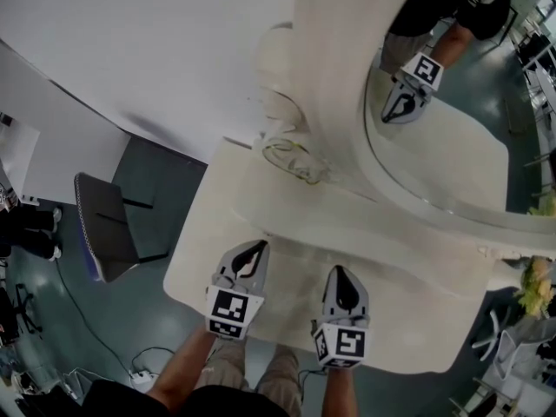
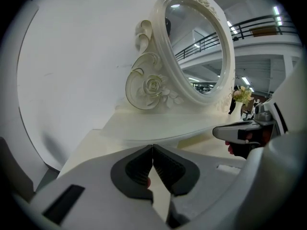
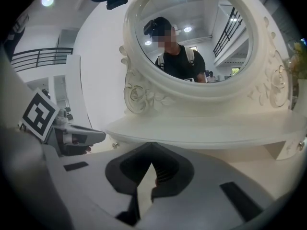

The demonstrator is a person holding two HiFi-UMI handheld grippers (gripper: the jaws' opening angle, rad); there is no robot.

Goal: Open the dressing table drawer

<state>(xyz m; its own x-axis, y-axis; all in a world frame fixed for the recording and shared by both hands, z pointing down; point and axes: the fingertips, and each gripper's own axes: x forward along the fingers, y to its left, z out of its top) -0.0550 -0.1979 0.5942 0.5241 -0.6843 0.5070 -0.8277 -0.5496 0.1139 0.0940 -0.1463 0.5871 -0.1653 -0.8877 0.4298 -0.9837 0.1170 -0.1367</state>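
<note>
Head view puts my left gripper (image 1: 258, 247) and right gripper (image 1: 340, 272) side by side over the dressing table (image 1: 195, 259). Both are clenched tight, nothing in either one.

- No words, brand names or numbers can be read anywhere.
- Only black-and-white square patterns without letters show, on the marker cube (image 1: 230, 311) of the left gripper (image 1: 260, 245) and on that of the right gripper (image 1: 340, 270).
</note>
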